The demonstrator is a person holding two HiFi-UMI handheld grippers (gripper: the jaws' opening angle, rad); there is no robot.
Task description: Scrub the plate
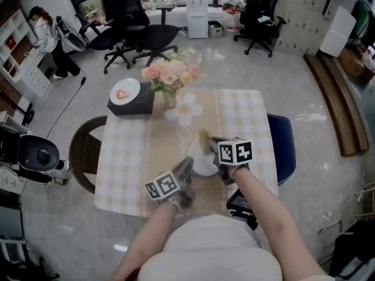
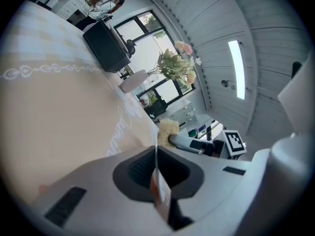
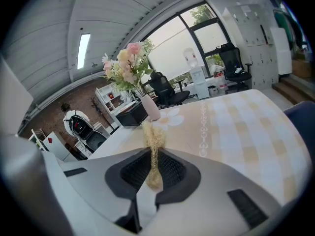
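Note:
A white plate (image 1: 203, 163) rests on the beige runner at the near middle of the table (image 1: 120, 163). My left gripper (image 1: 186, 166) is shut on the plate's near-left rim; in the left gripper view the rim (image 2: 156, 157) shows edge-on between the jaws of the left gripper (image 2: 157, 170). My right gripper (image 1: 208, 140) hovers at the plate's far edge, shut on a tan fibrous scrubber (image 1: 204, 137). The scrubber (image 3: 153, 140) sticks out from the jaws of the right gripper (image 3: 153, 168). From the left gripper view the scrubber (image 2: 166, 129) and the right gripper (image 2: 194, 144) show beyond the plate.
A vase of pink flowers (image 1: 170, 78) stands at the table's far side, with a flower-shaped mat (image 1: 186, 111) beside it. A black box (image 1: 130, 104) with a heart dish sits at the far left. A wicker chair (image 1: 84, 152) stands left, a blue chair (image 1: 285, 146) right.

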